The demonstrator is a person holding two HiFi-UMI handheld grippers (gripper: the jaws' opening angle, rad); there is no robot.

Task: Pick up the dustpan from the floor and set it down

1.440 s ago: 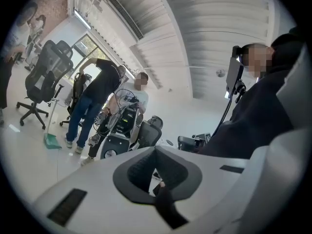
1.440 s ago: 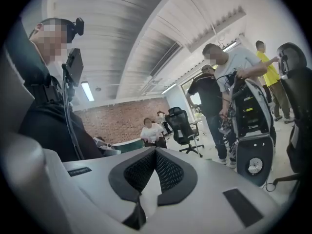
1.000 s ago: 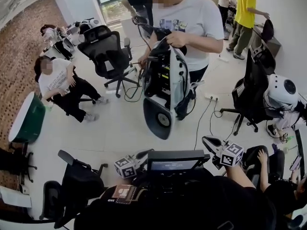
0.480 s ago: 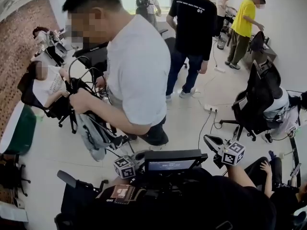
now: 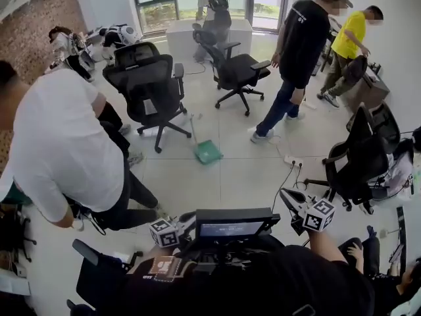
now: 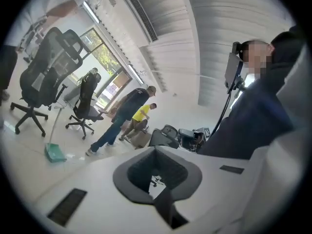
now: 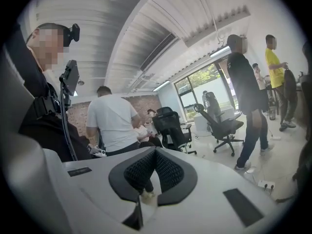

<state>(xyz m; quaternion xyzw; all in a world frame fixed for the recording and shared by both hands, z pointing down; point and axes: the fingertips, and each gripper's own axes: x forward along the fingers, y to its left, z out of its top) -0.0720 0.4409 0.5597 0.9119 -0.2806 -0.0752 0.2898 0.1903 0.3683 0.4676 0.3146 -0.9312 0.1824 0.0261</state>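
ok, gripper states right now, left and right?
Left gripper: closed, holding nothing.
Right gripper: closed, holding nothing.

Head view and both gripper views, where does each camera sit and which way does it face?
Head view: on the head, steeply down at dustpan; left gripper, right gripper show low.
Left gripper view: on left gripper, along shut jaws, toward the dustpan.
Right gripper view: on right gripper, along shut jaws, toward a white-shirted person.
Shared: dustpan, head and left views.
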